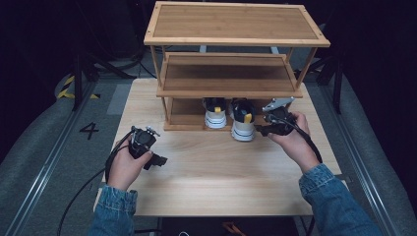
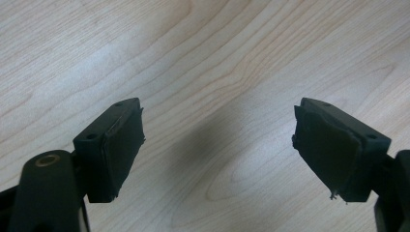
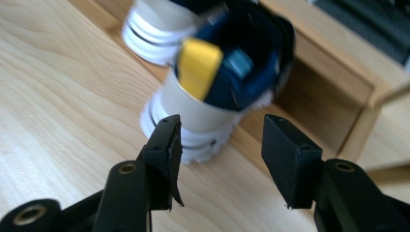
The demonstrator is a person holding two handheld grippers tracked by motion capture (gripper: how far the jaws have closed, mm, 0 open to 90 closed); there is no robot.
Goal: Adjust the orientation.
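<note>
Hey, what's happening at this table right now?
A person holds a gripper in each hand at a wooden table. The right gripper is open, just behind the heel of a white and navy sneaker sticking out of the bottom of a bamboo shoe rack. The left gripper hangs open over bare table.

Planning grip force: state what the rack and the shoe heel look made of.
Rack: pale wood, possibly bamboo, matte; fine straight grain, framed panels. Shoe: heel sole looks like white ribbed rubber; upper dark blue with a yellow tab, probably fabric or synthetic, too blurred to confirm.
</note>
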